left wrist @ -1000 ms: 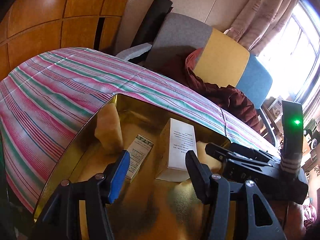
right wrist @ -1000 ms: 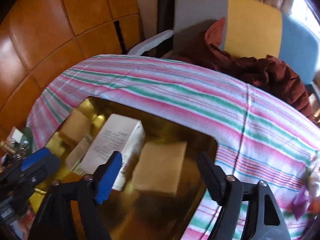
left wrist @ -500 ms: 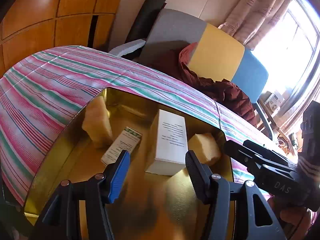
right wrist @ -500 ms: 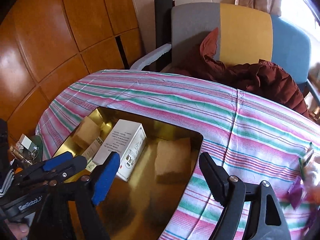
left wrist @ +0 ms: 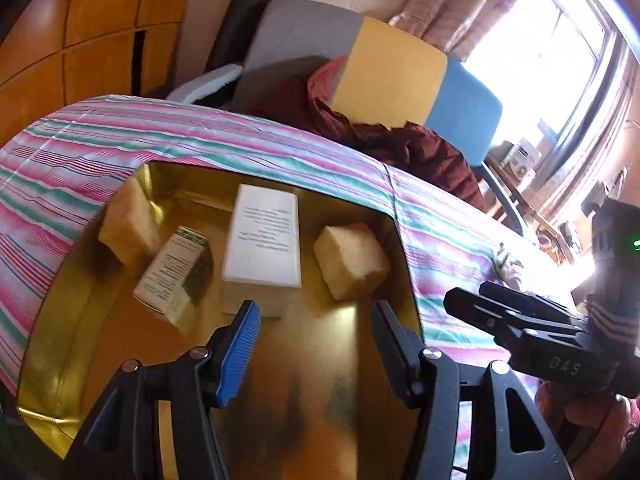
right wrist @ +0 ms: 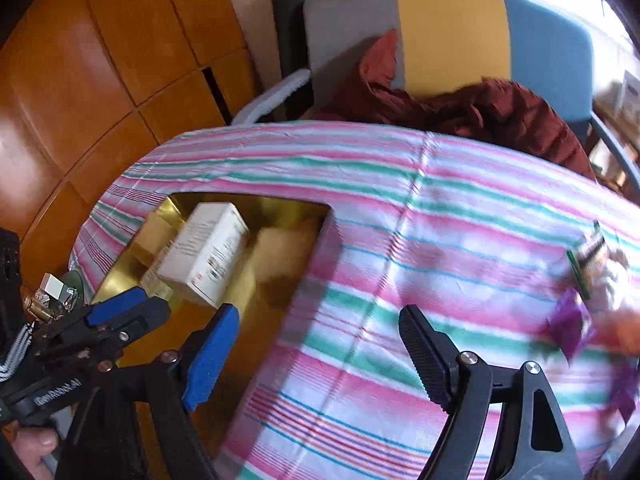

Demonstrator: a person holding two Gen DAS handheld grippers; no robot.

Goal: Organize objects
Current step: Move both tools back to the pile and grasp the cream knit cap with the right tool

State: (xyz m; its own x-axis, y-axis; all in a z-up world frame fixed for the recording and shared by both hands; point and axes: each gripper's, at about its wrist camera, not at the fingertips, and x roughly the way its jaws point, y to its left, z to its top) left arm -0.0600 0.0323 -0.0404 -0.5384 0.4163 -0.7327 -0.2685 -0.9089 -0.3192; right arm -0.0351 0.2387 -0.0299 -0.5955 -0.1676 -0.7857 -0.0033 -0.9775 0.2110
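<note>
Left tool spread, empty, over gold tray; white box at 12 o'clock. Right tool spread, empty, above striped cloth.

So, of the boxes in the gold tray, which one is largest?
The white box in the middle of the tray; the green-printed box beside it is clearly smaller.
</note>
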